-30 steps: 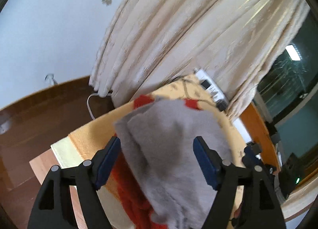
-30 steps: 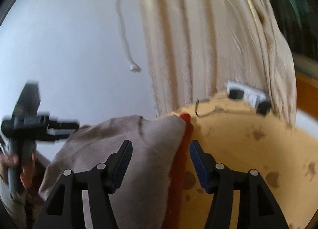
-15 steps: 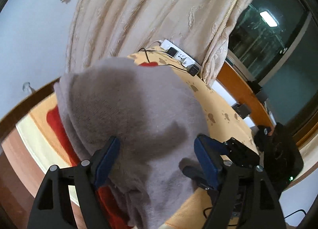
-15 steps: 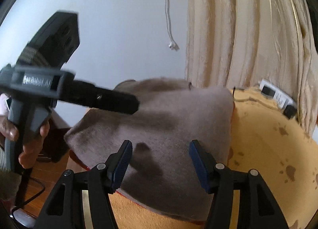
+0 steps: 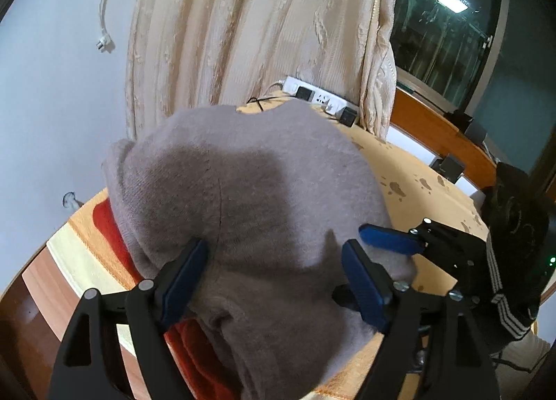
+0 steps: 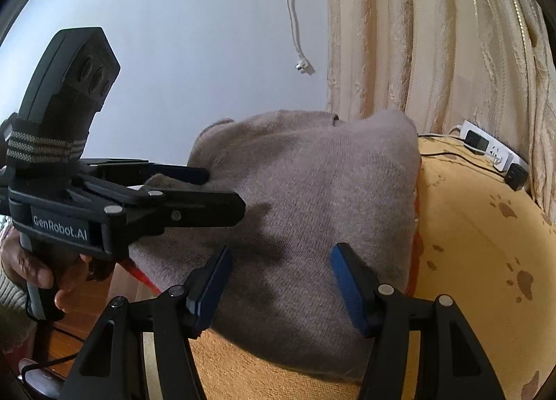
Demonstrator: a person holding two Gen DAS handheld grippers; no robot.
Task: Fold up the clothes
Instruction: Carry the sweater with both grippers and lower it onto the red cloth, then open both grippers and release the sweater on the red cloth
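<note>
1. A grey knitted garment (image 5: 250, 198) is lying heaped on an orange patterned cloth (image 5: 427, 191), in front of the cream curtain (image 5: 264, 28).
2. The left gripper (image 5: 274, 278) is hovering over the garment's near side, its jaws opening wide with the knit between them but the pads not pressing.
3. The left wrist view alone is showing the right gripper (image 5: 392, 243) from the side, its blue pad lying on the garment's edge, and a dark window beside the curtain.
4. The right gripper (image 6: 281, 282) is standing half open over the garment, clear of the fabric.
5. The right wrist view alone is showing a hand (image 6: 38, 271) gripping the left gripper (image 6: 222, 191), a fold of knit between its fingers.
6. A power strip (image 6: 493, 150) is lying below the curtain.
</note>
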